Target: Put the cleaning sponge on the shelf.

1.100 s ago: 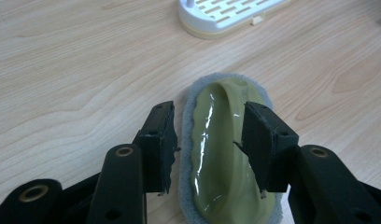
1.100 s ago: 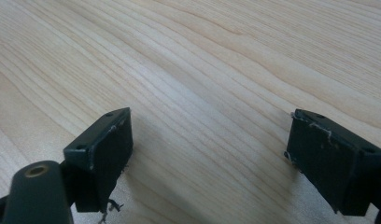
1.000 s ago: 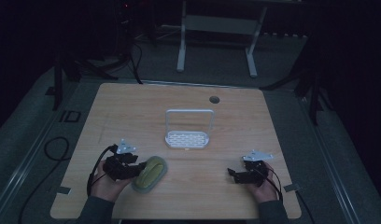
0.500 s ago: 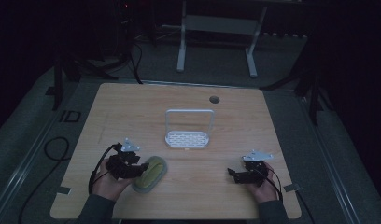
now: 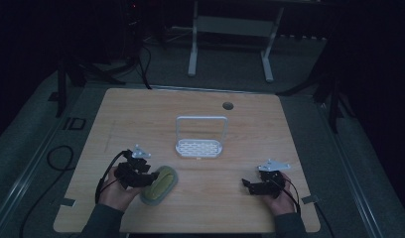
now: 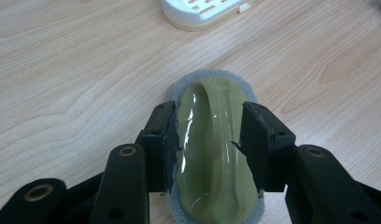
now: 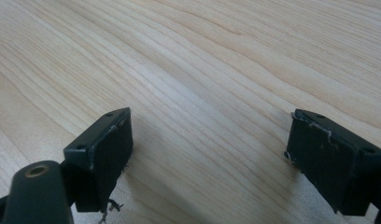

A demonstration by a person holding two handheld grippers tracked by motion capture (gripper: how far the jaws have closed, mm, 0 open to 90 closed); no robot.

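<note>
Closing lately, left gripper (image 6: 209, 142) fingers flank one scrubber (image 6: 213, 154); one rack (image 5: 199, 147) behind.

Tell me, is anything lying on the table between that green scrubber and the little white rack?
Nothing visible. The green scrubber sits between the jaws of the left gripper, whose jaws have just been closing. Between it and the white rack the high view and left gripper view show bare wooden table.

High view overhead; tool views close, sharing table (image 5: 250, 148).
</note>
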